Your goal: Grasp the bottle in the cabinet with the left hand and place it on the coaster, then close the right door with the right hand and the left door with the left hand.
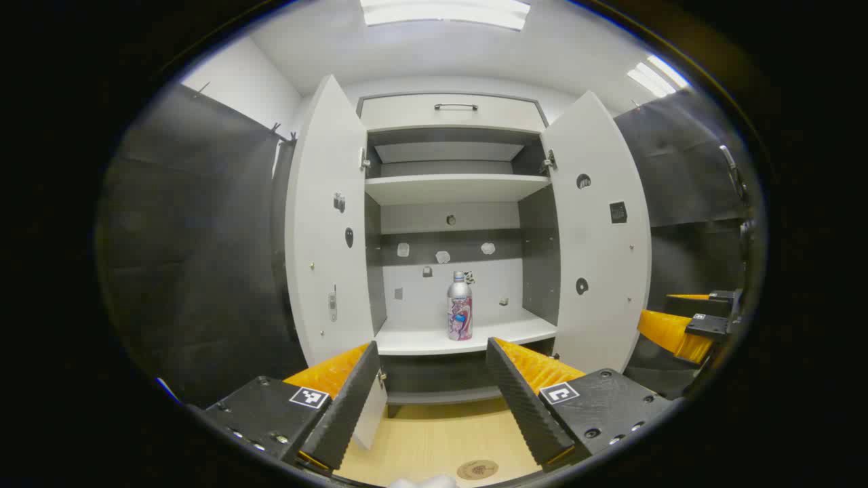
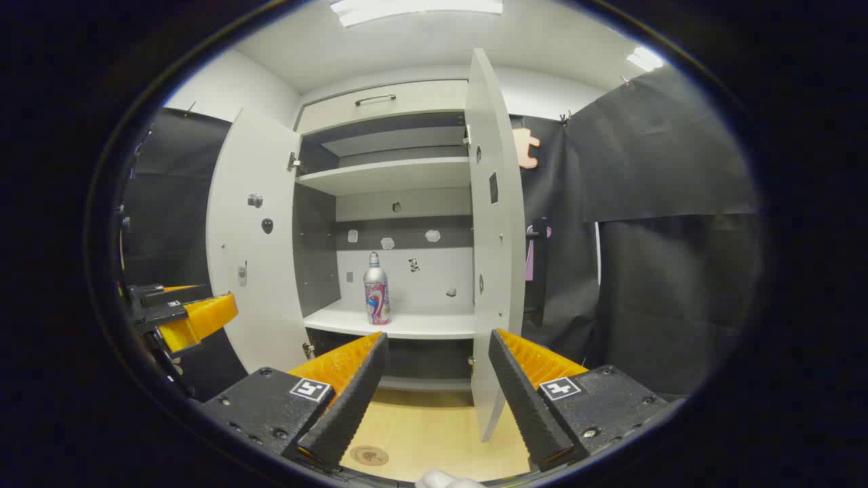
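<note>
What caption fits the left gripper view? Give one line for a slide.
Open left gripper faces the cabinet, both doors wide, bottle upright on the lower shelf, coaster on the table below.

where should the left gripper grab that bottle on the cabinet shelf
Probably around the straight body of the bottle, below its narrowing neck, coming in level from the front between the open doors. It stands upright near the shelf's front edge, with free space on both sides for the left gripper's open fingers.

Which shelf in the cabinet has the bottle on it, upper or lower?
The lower shelf. The bottle stands upright on it, near the middle, in front of the back panel. The upper shelf has nothing on it that I can see.
</note>
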### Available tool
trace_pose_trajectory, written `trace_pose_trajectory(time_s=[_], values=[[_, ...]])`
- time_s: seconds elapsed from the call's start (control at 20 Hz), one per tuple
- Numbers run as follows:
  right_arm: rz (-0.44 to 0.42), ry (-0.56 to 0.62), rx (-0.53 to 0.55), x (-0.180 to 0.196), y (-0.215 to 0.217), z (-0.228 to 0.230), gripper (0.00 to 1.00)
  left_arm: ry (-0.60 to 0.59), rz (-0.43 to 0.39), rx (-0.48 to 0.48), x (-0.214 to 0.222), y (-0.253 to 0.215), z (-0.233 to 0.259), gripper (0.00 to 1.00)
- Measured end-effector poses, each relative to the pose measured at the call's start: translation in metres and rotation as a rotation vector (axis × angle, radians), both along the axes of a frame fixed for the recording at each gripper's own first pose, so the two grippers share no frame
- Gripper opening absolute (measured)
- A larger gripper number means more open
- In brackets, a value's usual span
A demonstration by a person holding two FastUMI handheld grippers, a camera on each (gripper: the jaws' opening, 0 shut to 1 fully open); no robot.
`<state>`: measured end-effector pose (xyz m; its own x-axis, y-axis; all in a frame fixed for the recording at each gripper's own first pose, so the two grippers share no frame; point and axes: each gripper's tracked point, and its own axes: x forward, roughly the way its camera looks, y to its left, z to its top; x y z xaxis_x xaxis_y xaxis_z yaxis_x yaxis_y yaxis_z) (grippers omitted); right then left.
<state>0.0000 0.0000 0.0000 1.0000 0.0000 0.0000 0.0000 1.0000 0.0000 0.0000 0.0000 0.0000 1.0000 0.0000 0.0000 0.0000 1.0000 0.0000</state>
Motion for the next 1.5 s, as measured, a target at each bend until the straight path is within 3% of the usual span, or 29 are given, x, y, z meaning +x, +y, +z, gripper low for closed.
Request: trace_pose_trajectory(time_s=[0.9,1.2,1.5], values=[[-0.017,-0.009,-0.003,0.003,0.008,-0.001,0.97,-0.011,-0.007,0.013,0.018,0.012,-0.002,0.97],[-0.039,-0.005,-0.011,0.006,0.003,0.000,0.97,-0.042,-0.016,0.001,0.065,0.010,0.010,0.97],[-0.073,-0.004,-0.019,0.006,-0.004,0.003,0.97,-0.098,-0.062,0.027,0.150,-0.015,0.032,0.97]])
